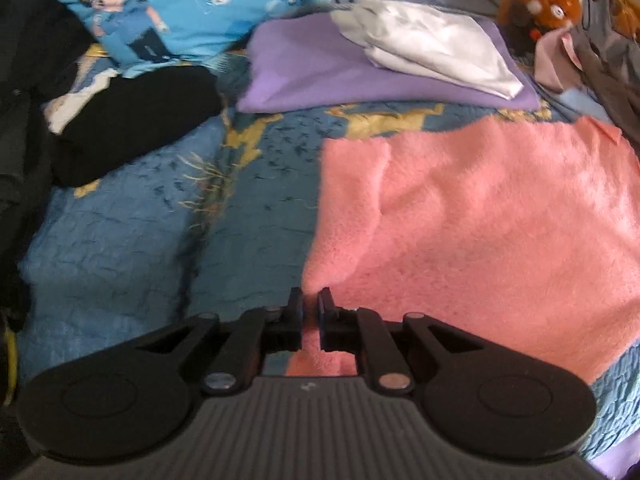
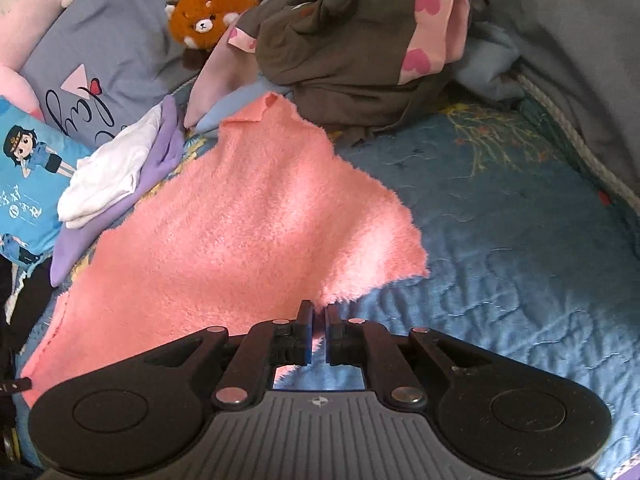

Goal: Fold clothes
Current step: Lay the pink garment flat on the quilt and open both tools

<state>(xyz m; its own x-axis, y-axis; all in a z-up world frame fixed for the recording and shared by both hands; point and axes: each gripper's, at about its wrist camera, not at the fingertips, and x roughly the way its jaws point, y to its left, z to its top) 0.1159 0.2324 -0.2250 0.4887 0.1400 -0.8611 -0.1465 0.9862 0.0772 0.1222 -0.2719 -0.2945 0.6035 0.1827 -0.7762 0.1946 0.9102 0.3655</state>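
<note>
A fuzzy pink garment [image 1: 480, 232] is spread flat on a blue quilted bed [image 1: 120, 248]. Its near edge is pinched in the left claw [image 1: 309, 300] and the right claw [image 2: 319, 314], each nearly closed on a corner. The fold appears to be starting; next, both corners would need carrying across together.
</note>
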